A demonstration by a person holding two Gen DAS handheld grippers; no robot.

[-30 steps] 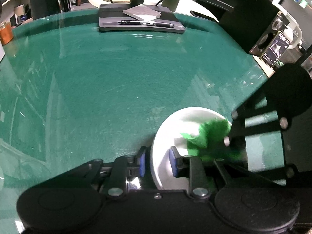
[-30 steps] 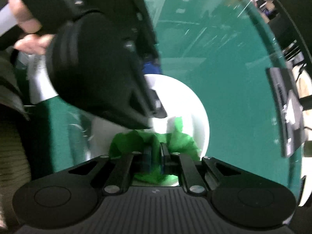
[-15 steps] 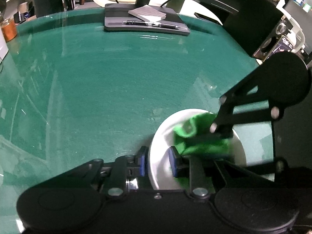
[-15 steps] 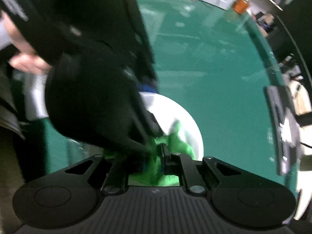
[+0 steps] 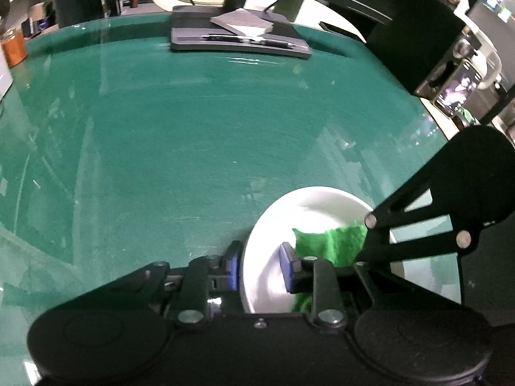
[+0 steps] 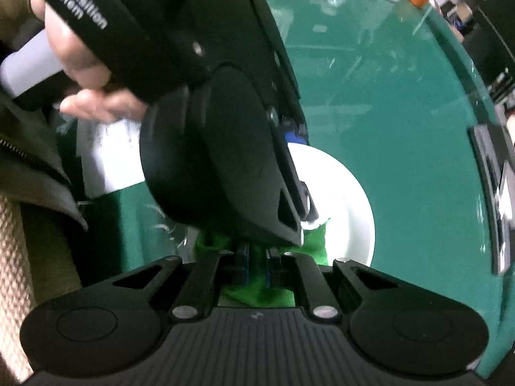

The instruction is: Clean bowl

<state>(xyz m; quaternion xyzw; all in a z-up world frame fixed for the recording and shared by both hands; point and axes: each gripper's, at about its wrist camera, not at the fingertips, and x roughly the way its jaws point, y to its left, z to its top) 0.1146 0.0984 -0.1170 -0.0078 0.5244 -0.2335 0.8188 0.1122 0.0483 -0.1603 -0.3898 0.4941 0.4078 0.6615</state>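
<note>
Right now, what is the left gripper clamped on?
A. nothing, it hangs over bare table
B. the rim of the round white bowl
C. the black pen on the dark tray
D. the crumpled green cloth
B: the left gripper has one blue pad outside and one inside the round white bowl's rim, while the right gripper pinches the crumpled green cloth inside it.

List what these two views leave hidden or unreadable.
- Bowl near side, right wrist view: covered by the left gripper's body.
- Bowl floor, both views: under the cloth, so dirt can't be judged.
- Right gripper tips, left wrist view: buried in cloth.
- Tray items: too small.
</note>
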